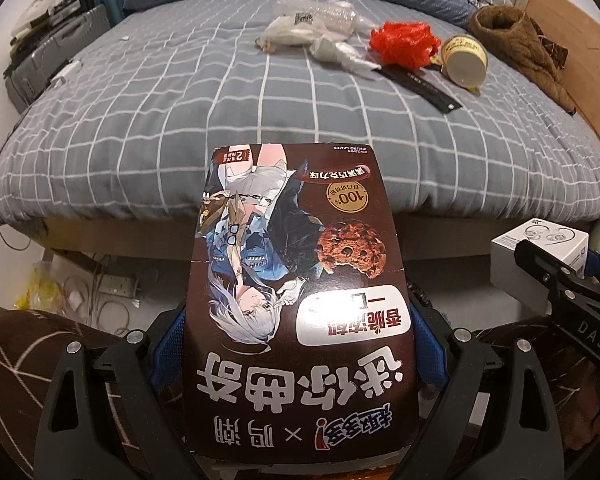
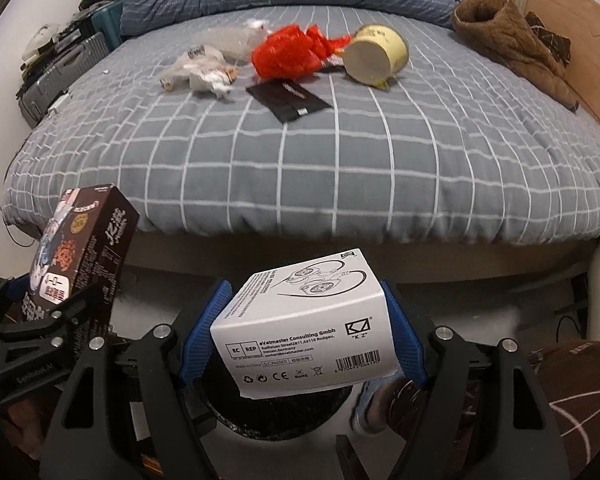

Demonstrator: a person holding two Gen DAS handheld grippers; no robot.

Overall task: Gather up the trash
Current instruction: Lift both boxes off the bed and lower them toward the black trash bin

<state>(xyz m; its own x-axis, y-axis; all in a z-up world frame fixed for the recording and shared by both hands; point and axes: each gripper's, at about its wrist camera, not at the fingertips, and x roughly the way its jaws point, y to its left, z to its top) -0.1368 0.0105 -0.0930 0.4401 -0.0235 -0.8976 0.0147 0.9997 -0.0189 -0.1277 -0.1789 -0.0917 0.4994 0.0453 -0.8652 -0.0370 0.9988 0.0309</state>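
Note:
My left gripper (image 1: 296, 344) is shut on a brown cookie box (image 1: 296, 300) with an anime figure, held in front of the bed's foot; the box also shows in the right wrist view (image 2: 80, 256). My right gripper (image 2: 304, 332) is shut on a white earphone box (image 2: 308, 320), held above a dark round bin opening (image 2: 284, 416); this box also shows in the left wrist view (image 1: 540, 244). On the bed lie a red plastic bag (image 2: 292, 54), a yellow paper cup (image 2: 376, 56) on its side, a black flat packet (image 2: 288, 98), and clear crumpled wrappers (image 2: 204, 68).
The grey checked bed (image 2: 340, 160) fills the middle. A brown garment (image 2: 512, 44) lies at its far right by a wooden wall. Suitcases (image 2: 60, 72) stand at the left. Cables and a power strip (image 1: 112, 284) lie on the floor at left.

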